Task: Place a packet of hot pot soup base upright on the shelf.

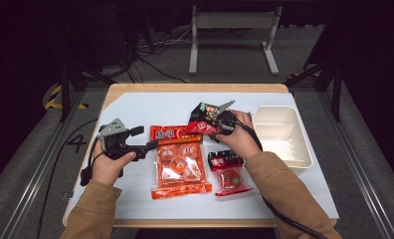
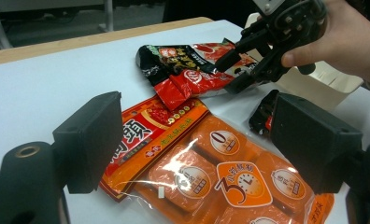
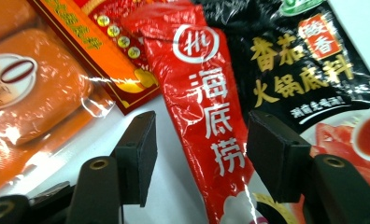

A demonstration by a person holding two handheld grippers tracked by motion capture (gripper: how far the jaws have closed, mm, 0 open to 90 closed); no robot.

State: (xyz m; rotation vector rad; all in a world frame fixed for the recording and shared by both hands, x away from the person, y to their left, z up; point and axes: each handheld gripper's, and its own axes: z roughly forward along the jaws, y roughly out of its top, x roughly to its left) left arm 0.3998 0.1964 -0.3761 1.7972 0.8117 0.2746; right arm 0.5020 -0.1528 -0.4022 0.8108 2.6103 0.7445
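The red-black pouch, lying far of the orange pack, is looking soft and slippery, its red edge sitting between the right gripper's parted, unpressed jaws, while the left gripper is hovering open.

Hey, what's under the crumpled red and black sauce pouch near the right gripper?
The red and black sauce pouch overlaps the orange snack pack's top corner on the white table mat; whatever its middle covers is hidden.

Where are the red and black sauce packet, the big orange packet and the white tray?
red and black sauce packet [image 1: 201,121]: high view, its middle.
big orange packet [image 1: 179,164]: high view, its centre.
white tray [image 1: 294,160]: high view, its near rim.
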